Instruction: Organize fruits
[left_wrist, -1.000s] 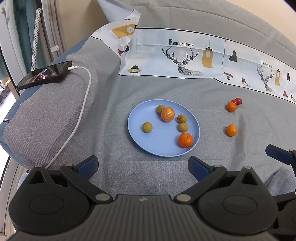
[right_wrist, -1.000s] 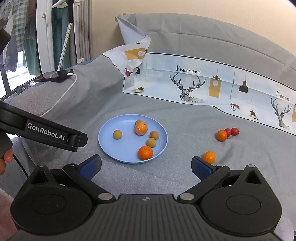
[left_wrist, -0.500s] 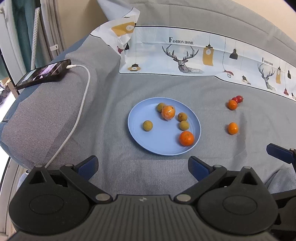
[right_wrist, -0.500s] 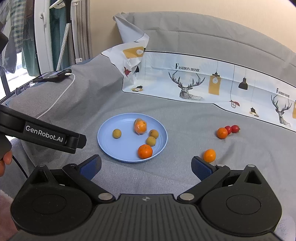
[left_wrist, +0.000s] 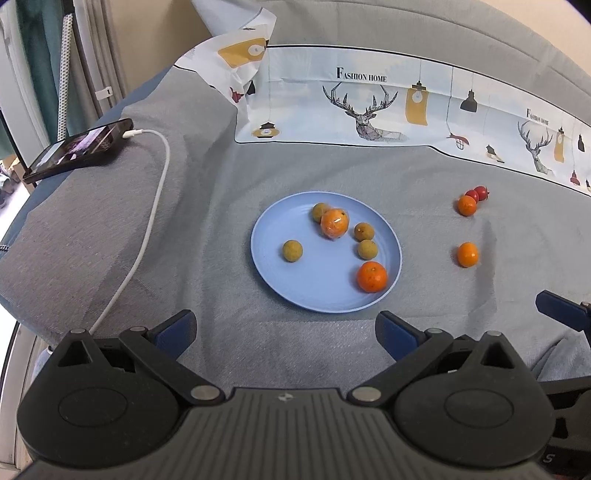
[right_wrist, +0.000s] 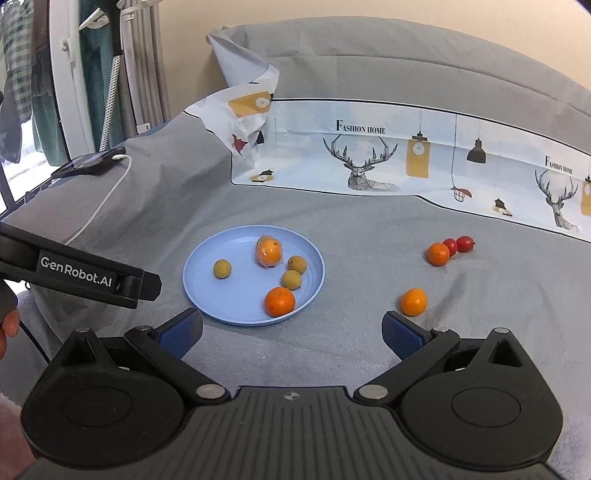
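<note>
A blue plate (left_wrist: 273, 258) (right_wrist: 207, 280) rests on the grey bed cover. On it lie several small brownish-green fruits, one orange (left_wrist: 371, 276) (right_wrist: 279, 301) near its front rim and one plastic-wrapped orange (left_wrist: 334, 223) (right_wrist: 269, 251). Right of the plate a loose orange (left_wrist: 467, 254) (right_wrist: 414, 301) lies on the cover. Farther back sits another orange (left_wrist: 467, 205) (right_wrist: 438, 253) beside two red cherry tomatoes (left_wrist: 477, 194) (right_wrist: 458, 244). My left gripper (left_wrist: 286, 328) is open, short of the plate's near rim. My right gripper (right_wrist: 291, 332) is open and empty, its right finger close to the loose orange.
A phone (left_wrist: 79, 149) on a white charging cable (left_wrist: 151, 206) lies at the bed's left edge. A printed deer-pattern cloth (left_wrist: 369, 107) stands along the back. The left gripper's body (right_wrist: 81, 275) reaches in from the left of the right wrist view.
Both grippers have crept slightly forward and lower toward the plate; the fruits appear a little nearer. Nothing was taken hold of.
</note>
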